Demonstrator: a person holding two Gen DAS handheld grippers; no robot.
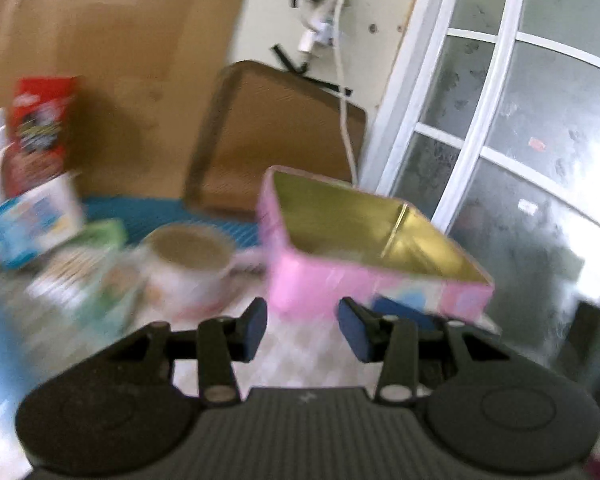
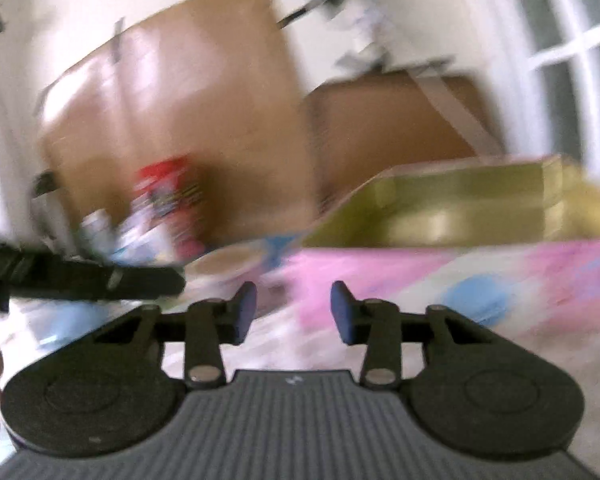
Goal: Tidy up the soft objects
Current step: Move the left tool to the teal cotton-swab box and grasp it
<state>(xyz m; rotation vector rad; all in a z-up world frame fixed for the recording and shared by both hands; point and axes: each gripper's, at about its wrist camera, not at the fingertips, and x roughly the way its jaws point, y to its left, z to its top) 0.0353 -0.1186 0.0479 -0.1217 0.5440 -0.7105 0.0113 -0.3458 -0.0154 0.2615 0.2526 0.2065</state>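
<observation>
Basically both views blur. Left tongs (image 1: 302,326) and right tongs (image 2: 293,312) gape, holding nothing. Pink tin (image 1: 364,256), lid off, sits on the desk (image 1: 300,360) just ahead, beside a mug (image 1: 188,264). No soft item clearly visible; judgement: slow down, find one first.

You've got a mug (image 1: 188,264) ahead-left of the fingers, red carton (image 1: 40,132) and blurred boxes (image 1: 32,228) further left, brown tray (image 1: 276,140) beyond.
</observation>
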